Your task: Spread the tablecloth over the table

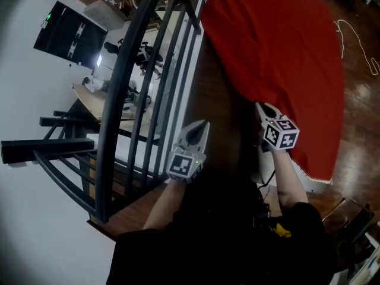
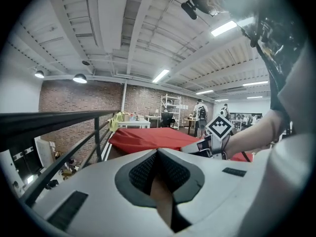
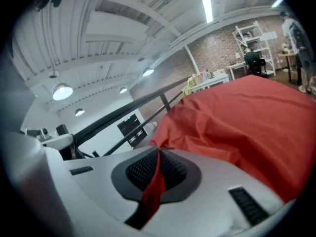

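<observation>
One red tablecloth (image 1: 279, 52) rumpled over worktop (image 1: 221, 120), centre to 2 o'clock; bare wood strip along 9 o'clock side. Near hem at 5 o'clock pinched in right gripper (image 3: 158, 154), jaws clamped tight. At 6 o'clock left gripper (image 2: 158, 153), jaws together, apart from cloth, over bare wood.

tablecloth (image 1: 279, 52) | red, rumpled | partly over table (image 1: 221, 114) (near edge pinched)

Ceiling strip lights (image 2: 224, 27) brighten the fisheye, black-cornered gripper views; the head view is dim around the vivid tablecloth (image 1: 279, 58).
</observation>
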### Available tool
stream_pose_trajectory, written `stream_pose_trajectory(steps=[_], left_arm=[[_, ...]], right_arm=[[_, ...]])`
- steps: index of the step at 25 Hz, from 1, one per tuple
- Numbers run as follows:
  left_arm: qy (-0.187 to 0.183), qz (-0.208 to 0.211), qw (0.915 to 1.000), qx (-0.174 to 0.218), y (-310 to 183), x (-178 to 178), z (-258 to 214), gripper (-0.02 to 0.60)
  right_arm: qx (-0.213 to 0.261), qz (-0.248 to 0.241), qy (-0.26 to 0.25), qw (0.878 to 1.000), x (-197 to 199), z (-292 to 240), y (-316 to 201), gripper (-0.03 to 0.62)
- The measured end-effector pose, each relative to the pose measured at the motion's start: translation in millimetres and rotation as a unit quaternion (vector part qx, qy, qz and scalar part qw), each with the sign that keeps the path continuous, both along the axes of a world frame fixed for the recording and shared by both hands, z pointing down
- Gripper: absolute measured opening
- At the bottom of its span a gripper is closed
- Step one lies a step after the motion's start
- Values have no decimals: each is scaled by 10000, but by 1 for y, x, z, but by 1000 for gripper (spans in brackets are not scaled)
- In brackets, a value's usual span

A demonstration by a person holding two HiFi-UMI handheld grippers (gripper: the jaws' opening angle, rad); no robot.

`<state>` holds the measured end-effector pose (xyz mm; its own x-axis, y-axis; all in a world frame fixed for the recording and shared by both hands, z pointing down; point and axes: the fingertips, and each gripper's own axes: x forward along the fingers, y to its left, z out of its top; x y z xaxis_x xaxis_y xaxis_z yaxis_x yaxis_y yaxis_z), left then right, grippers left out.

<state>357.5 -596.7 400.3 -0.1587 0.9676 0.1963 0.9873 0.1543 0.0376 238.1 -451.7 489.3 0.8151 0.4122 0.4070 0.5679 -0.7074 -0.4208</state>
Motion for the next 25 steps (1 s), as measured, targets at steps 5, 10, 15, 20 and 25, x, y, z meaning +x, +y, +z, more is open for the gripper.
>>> stream_pose_trajectory(steps=[5, 10, 15, 20, 25], left_arm=[[38, 317, 9995, 31, 30, -37, 1, 2], [131, 662, 9968, 427, 64, -65, 16, 2], [361, 1128, 9880, 990, 114, -102, 62, 11], [943, 1277, 9775, 1390, 172, -118, 109, 135], [1336, 1559, 9596, 1924, 204, -132, 144, 243]], right_arm=[[109, 780, 376, 9962, -72, -21, 65, 6], [507, 1228, 566, 9895, -113, -21, 107, 6], [772, 1578, 406, 9836, -140, 5, 126, 6], [662, 1439, -246, 9871, -156, 37, 128, 6], [708, 1556, -532, 9838, -173, 52, 137, 6]])
